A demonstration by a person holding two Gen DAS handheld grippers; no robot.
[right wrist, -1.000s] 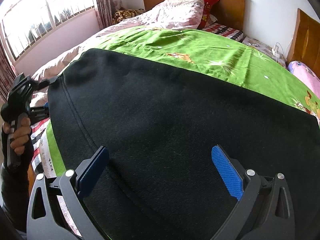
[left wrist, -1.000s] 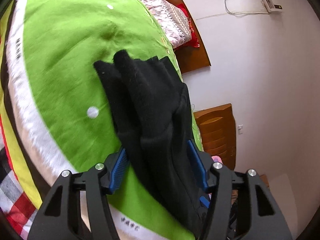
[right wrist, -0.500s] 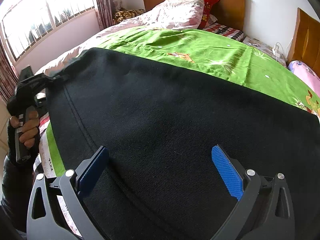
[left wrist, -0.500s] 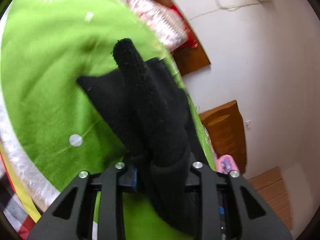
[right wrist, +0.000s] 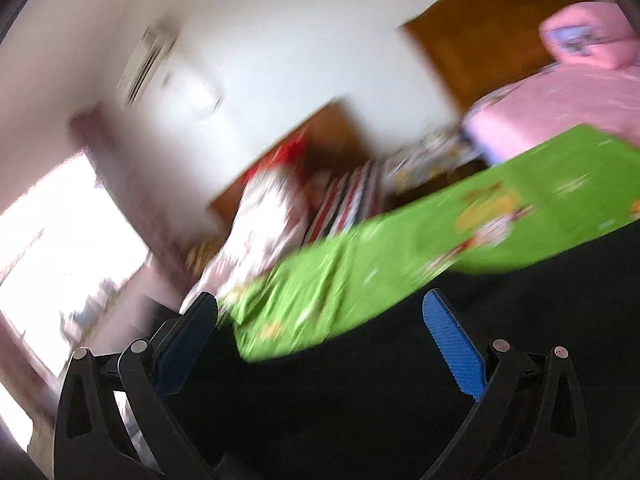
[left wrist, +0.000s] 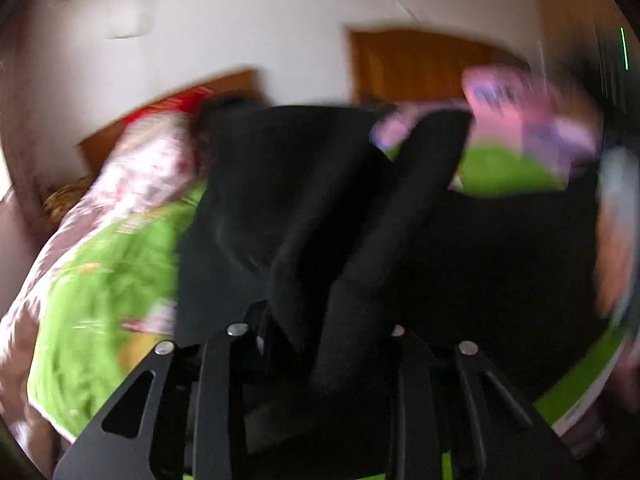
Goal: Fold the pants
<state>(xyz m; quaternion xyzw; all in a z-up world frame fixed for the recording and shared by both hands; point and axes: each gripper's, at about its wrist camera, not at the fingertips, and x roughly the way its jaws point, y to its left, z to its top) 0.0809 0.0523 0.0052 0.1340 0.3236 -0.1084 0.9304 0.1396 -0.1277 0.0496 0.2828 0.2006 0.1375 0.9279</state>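
The black pants rise in a bunched ridge from my left gripper, and the rest spreads over the green bedsheet. A thick fold of the cloth sits pinched between the left jaws, which are opening slightly. The whole view is motion-blurred. In the right wrist view the pants fill the lower part of the picture. My right gripper stands open, its blue pads wide apart over the cloth's edge and the green sheet. Nothing is pinched between them.
A floral quilt and a red pillow lie at the wooden headboard. Pink bedding and a second headboard are to the right. A bright window is at the left.
The left jaws closed on the bunched pants, then the gripper rolled and swung across the bed, lifting the cloth. The right gripper rolled and rose, staying open.
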